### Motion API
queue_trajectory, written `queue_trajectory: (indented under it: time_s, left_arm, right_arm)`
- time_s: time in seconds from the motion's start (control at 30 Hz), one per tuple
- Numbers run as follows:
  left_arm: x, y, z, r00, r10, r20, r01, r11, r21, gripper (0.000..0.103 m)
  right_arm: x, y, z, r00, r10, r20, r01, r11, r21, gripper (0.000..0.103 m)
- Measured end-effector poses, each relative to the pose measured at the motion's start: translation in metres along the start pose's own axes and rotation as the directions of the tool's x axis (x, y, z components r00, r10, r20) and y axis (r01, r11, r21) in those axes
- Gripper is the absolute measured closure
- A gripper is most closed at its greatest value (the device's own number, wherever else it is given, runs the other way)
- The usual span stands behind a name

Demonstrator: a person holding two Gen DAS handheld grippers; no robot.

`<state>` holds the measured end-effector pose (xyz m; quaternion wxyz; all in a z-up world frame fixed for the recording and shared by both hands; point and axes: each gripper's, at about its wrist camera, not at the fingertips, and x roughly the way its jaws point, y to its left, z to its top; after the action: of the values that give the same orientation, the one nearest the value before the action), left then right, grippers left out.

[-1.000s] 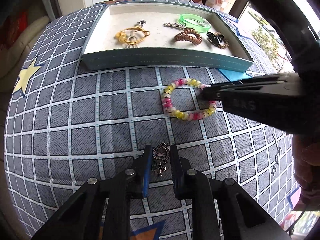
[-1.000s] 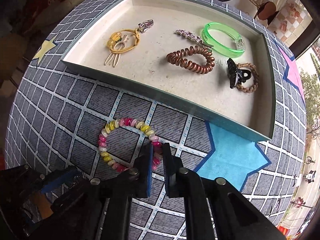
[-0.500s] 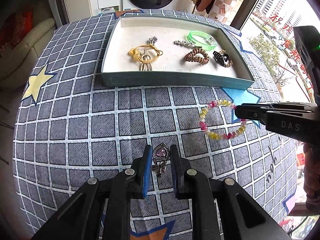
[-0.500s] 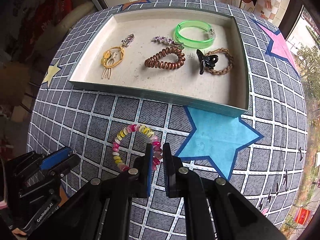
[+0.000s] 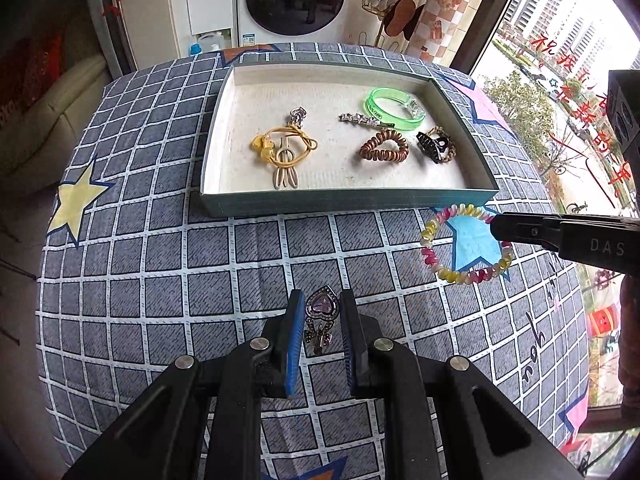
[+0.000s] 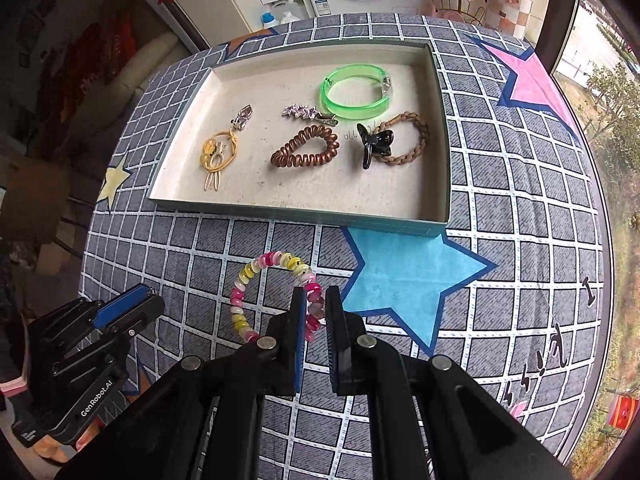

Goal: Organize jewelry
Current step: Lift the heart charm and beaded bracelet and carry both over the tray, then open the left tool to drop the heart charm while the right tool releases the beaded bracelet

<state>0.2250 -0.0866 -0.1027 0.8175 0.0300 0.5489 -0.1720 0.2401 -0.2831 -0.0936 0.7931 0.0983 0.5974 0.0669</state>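
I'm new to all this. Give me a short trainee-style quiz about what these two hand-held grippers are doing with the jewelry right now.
1. True or false: the green bangle lies inside the tray.
2. What does the right hand-held gripper hold: A) beaded bracelet, B) copper spiral hair tie, C) black claw clip?
3. Fill in: the left hand-held gripper holds a purple ____-shaped pendant.

Key: 1 true; 2 A; 3 heart.

Glossy beaded bracelet [image 6: 276,292], translucent green plastic bangle [image 6: 354,90], matt woven tablecloth [image 5: 160,272] — coiled coppery hair tie [image 6: 306,152]
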Motion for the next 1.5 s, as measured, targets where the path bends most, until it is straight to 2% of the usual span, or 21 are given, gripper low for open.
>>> queue_trajectory:
  time_s: [0.43, 0.77, 1.0, 1.5]
  left_arm:
    - [-0.002, 0.01, 0.064, 0.995, 0.032, 0.09, -0.032, 0.999, -0.005, 0.073]
    - [0.03, 0.015, 0.117, 0.993, 0.062, 0.105, -0.058, 0.998, -0.038, 0.073]
    - [0.058, 0.012, 0.128, 0.993, 0.091, 0.076, -0.089, 0.996, -0.025, 0.073]
    - [0.093, 0.004, 0.129, 0.986, 0.166, 0.015, -0.167, 0.985, 0.033, 0.073]
  right_arm:
    - [-0.014, -0.011, 0.052, 0.997, 0.016, 0.07, -0.018, 0.999, 0.028, 0.093]
    - [0.005, -0.026, 0.101, 0.993, 0.049, 0.107, -0.061, 0.992, 0.113, 0.093]
    - [0.028, -0.032, 0.123, 0.995, 0.045, 0.086, -0.054, 0.993, 0.104, 0.093]
    - [0.048, -0.042, 0.116, 0.997, 0.074, 0.022, -0.076, 0.991, 0.113, 0.093]
